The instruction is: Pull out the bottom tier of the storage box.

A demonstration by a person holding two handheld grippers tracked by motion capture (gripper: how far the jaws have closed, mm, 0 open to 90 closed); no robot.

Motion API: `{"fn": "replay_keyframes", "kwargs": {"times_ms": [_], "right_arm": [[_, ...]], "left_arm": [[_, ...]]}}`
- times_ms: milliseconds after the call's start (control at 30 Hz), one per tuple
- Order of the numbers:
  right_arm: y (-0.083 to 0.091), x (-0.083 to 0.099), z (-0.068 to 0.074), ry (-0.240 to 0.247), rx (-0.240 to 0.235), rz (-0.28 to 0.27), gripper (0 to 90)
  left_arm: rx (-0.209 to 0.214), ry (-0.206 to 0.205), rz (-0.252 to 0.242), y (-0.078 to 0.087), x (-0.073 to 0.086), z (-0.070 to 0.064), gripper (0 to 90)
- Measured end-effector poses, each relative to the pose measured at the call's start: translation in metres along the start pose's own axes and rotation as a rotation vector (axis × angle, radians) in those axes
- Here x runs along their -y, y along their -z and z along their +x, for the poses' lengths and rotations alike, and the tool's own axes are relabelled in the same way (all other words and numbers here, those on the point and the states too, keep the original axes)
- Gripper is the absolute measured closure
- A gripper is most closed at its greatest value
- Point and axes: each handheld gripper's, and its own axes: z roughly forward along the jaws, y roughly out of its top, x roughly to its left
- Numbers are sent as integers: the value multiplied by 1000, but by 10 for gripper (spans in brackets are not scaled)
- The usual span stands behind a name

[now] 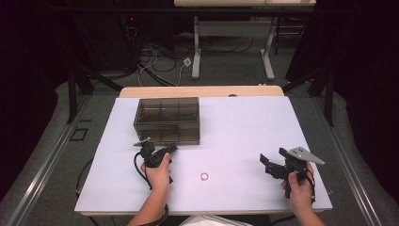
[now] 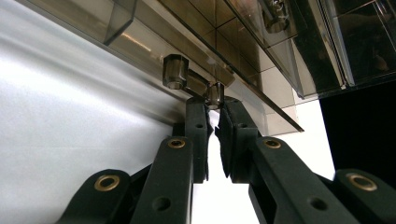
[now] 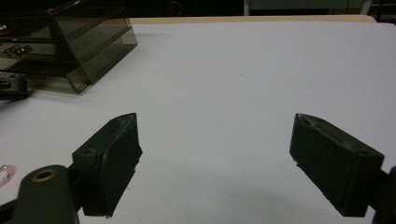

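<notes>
My left gripper (image 1: 160, 153) is matt black plastic, its two jaws built from chunky link arms, each link carrying a brass-ringed pivot hole and a smaller plain hole nearer the tip. The pads at the jaw tips are flat black blocks with worn, ragged edges. A black cable loops out behind the handle. My right gripper (image 1: 274, 165) is the same black build, with blunt wedge-shaped pads and one brass-ringed pivot below the near jaw. A grey three-cornered plate sits on top of it, and black cable trails behind. Both forearms are bare, without sleeves.
</notes>
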Motion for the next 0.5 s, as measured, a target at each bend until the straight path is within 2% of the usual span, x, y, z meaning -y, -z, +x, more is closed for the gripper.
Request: {"fn": "replay_keyframes", "kwargs": {"times_ms": [233, 500], "right_arm": [[0, 0, 0, 0, -7, 3, 155], [-1, 1, 0, 0, -5, 0, 155]], "left_arm": [[3, 4, -9, 0, 1, 1, 823], [8, 3, 6, 1, -1, 0, 801]]}}
